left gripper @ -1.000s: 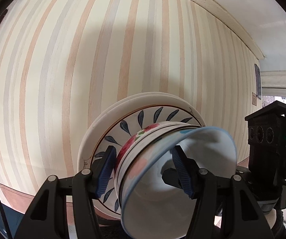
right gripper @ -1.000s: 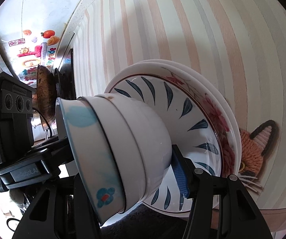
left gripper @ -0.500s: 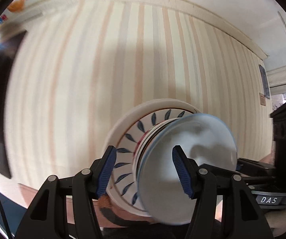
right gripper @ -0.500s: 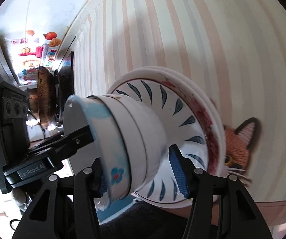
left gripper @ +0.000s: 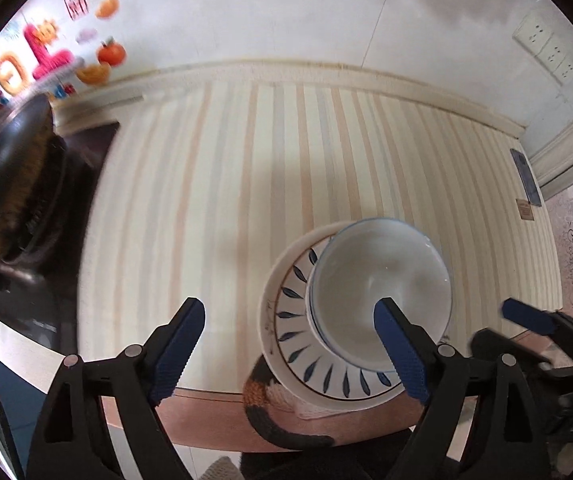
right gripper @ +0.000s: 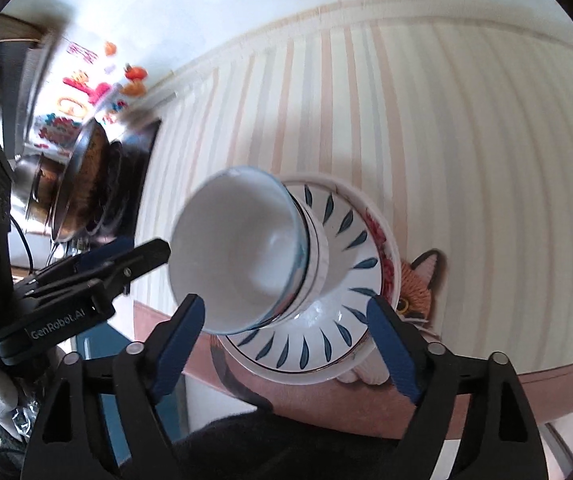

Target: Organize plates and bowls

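Note:
A stack of white bowls [left gripper: 378, 292] sits on stacked plates with blue leaf marks [left gripper: 298, 344] on the striped table near its front edge. It also shows in the right wrist view, bowls [right gripper: 242, 256] on plates [right gripper: 342, 312]. My left gripper [left gripper: 290, 352] is open, raised and drawn back, left of the stack. My right gripper [right gripper: 286, 348] is open, above and in front of the stack, touching nothing. The left gripper also shows in the right wrist view [right gripper: 86, 272].
A dark stove with a pan [left gripper: 10, 184] stands at the far left. A cat-shaped mat [right gripper: 418, 284] lies under the plates. The striped tablecloth [left gripper: 246, 184] stretches behind the stack. Wall sockets [left gripper: 546, 48] are at the back right.
Both grippers have let go of the stack and opened wide. They pulled up and back, so the stack now stands alone on the table.

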Demonstrator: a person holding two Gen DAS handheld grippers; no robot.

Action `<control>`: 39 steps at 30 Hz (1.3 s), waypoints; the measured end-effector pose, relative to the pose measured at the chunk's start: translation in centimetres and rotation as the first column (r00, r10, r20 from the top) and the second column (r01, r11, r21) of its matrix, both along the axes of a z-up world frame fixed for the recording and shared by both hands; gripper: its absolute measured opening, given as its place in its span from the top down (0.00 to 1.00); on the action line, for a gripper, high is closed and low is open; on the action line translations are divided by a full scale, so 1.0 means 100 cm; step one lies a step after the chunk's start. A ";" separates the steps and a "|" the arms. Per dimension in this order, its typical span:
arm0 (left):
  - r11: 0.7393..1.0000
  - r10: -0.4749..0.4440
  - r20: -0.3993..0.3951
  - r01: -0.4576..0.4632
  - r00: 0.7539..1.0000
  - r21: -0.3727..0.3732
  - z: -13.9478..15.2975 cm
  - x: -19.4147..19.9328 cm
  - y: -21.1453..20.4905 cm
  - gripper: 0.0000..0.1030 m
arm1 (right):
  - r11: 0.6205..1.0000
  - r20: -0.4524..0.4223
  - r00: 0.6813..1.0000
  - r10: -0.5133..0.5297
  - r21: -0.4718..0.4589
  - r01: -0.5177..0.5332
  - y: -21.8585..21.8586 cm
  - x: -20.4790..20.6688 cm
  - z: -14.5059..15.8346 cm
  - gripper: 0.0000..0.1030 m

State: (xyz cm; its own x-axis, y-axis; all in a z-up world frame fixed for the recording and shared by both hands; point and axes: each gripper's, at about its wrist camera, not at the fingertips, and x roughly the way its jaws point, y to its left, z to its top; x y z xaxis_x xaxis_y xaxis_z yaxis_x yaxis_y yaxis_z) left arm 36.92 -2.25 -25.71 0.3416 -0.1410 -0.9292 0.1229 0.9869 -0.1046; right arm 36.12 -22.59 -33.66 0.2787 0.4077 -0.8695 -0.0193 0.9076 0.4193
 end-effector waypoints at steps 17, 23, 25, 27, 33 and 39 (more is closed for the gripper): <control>0.999 0.035 0.267 -0.035 0.963 -0.004 0.076 -0.076 0.011 0.10 | 0.979 0.263 0.961 -0.084 -0.158 0.129 0.004 -0.084 0.082 0.02; 0.998 0.063 0.308 -0.064 0.949 -0.007 0.092 -0.114 0.014 0.01 | 0.975 0.345 0.935 -0.076 -0.169 0.142 0.005 -0.124 0.117 0.02; 0.997 0.074 0.315 -0.076 0.946 -0.006 0.095 -0.130 0.014 0.01 | 0.974 0.364 0.929 -0.072 -0.176 0.145 0.006 -0.138 0.125 0.02; 0.996 0.082 0.321 -0.084 0.944 -0.005 0.099 -0.144 0.014 0.01 | 0.974 0.386 0.921 -0.057 -0.183 0.137 0.008 -0.157 0.133 0.02; 0.992 0.120 0.360 -0.129 0.925 0.001 0.121 -0.202 0.020 0.01 | 0.976 0.416 0.908 -0.047 -0.174 0.131 0.009 -0.212 0.156 0.02; 0.989 0.141 0.382 -0.150 0.913 -0.006 0.141 -0.260 0.028 0.01 | 0.971 0.481 0.876 -0.030 -0.194 0.140 0.016 -0.273 0.184 0.02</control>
